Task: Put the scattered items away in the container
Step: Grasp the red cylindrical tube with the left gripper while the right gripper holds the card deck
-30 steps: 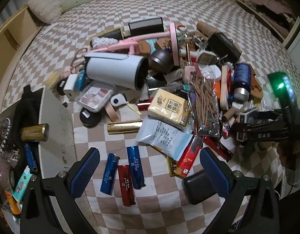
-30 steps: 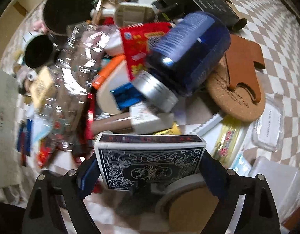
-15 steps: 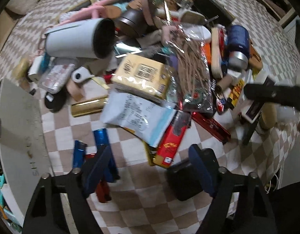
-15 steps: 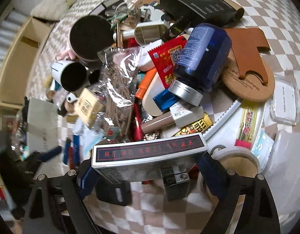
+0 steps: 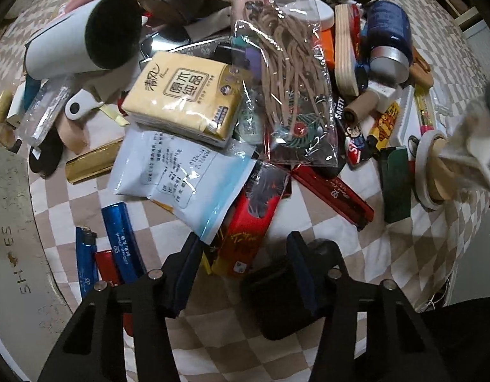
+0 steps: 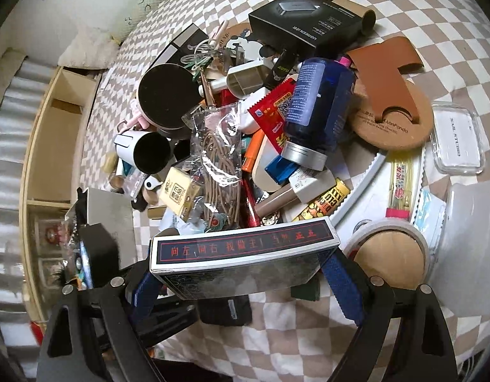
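Note:
A heap of small items lies on the checked cloth [image 5: 404,254]. My left gripper [image 5: 243,269] points down over the heap's near edge, its jaws closing. The lower end of a red snack packet [image 5: 245,226] lies between them, with a gap left at the right pad. A black case [image 5: 276,308] sits under the right finger. My right gripper [image 6: 241,283] is shut on a dark blue card box [image 6: 241,251], held above the cloth. The white container [image 5: 9,222], lettered SHOES, stands at the left; its wall [image 6: 108,210] also shows in the right wrist view.
Blue and red lighters [image 5: 117,238] lie by the container. The heap holds a white tumbler [image 5: 73,47], a yellow tissue pack [image 5: 181,95], a white pouch [image 5: 168,172], a bag of cords [image 5: 292,79] and a blue bottle [image 6: 318,105]. A tape roll [image 6: 391,254] sits at the right.
My left gripper has come down close over the red packet and its jaws have narrowed. My right gripper has risen and tipped the card box, so its red-lettered edge now faces the camera.

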Demonstrator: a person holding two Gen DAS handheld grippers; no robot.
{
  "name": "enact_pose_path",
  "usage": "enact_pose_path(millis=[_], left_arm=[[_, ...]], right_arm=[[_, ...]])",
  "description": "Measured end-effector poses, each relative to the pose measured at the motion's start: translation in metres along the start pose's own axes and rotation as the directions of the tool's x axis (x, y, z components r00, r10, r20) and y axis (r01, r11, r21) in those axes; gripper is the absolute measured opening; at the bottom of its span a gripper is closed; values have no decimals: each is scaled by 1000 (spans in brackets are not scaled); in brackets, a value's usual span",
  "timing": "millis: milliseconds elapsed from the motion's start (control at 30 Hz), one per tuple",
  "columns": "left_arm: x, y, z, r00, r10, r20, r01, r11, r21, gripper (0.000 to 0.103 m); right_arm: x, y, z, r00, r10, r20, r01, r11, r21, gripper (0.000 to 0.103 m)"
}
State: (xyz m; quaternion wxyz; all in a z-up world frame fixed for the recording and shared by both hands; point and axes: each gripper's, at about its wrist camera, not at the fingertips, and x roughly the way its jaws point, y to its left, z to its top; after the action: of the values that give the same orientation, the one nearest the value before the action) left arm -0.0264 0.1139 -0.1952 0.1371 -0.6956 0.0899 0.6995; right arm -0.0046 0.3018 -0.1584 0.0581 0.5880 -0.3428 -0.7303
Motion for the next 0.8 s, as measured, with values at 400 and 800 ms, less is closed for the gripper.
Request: enact_pose_path(millis=[400, 800], left_arm=[[-4, -12, -7, 998, 64, 17, -65, 997, 50, 29], [-29, -9, -18, 998, 32, 59, -34, 999, 29, 23]], right_arm=[[-18, -2, -5, 999, 41, 17, -42, 998, 36, 91], [-26, 3, -8, 997, 55, 56, -59, 996, 69, 92]])
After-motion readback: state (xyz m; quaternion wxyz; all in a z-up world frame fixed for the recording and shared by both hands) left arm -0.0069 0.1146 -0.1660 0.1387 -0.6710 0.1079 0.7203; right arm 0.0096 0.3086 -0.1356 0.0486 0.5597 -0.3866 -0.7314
